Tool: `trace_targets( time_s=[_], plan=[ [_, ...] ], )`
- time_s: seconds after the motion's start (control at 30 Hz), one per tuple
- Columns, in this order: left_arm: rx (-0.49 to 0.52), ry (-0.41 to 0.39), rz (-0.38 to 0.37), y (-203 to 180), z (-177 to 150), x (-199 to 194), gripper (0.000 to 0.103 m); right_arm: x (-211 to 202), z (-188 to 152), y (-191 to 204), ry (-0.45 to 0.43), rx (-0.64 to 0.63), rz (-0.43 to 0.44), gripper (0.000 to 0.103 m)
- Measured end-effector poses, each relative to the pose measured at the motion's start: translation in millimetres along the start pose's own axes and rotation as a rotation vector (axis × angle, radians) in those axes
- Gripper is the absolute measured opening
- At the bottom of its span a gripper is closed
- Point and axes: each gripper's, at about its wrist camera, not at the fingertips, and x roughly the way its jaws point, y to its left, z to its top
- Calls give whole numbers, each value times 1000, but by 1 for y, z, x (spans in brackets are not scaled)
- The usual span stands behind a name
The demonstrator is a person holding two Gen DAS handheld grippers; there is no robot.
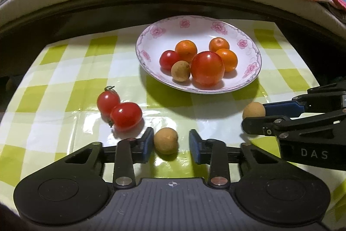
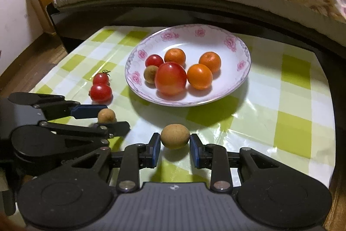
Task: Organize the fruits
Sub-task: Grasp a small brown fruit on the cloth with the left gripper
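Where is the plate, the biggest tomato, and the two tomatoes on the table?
Plate [image 1: 194, 25]: left wrist view, bare far rim.
Biggest tomato [image 1: 207, 68]: left wrist view, its middle.
Two tomatoes [image 1: 125, 115]: left wrist view, the nearer one's middle.

1. The left gripper [image 1: 172, 143] brackets a tan longan [image 1: 165, 141]; its left pad touches, the right pad stands apart.
2. Two cherry tomatoes [image 1: 119, 109] lie touching on the checked tablecloth [image 1: 64, 83].
3. The floral plate [image 1: 151, 31] holds tomatoes, small oranges and a longan.
4. The right gripper [image 1: 255, 120] clamps another longan [image 1: 253, 110].
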Motion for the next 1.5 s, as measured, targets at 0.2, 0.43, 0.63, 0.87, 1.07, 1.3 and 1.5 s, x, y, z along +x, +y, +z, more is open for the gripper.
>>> trace_targets(
  time_s=[0.2, 0.43, 0.63, 0.87, 1.07, 1.3, 1.5],
  plan=[
    [17, 32, -15, -6, -10, -13, 31, -3, -6, 8, 25, -35, -12, 32],
    [45, 45, -52, -21, -28, -41, 31, -33, -29, 18, 37, -54, -17, 32],
    [62, 81, -61, -32, -55, -59, 31, -54, -57, 28, 68, -87, -33, 32],
    [101, 68, -51, -36, -67, -57, 36, -52, -75, 31, 67, -118, -62, 32],
    [104, 49, -53, -32, -70, -59, 54, -52, -79, 29, 53, -103, -61, 36],
    [109, 57, -36, -31, -74, -63, 67, -66, -83, 26, 46, -69, -60, 43],
    [82, 50, -34, -28, -77, -70, 68, -74, -81, 22, 25, -37, -64, 45]
  ],
)
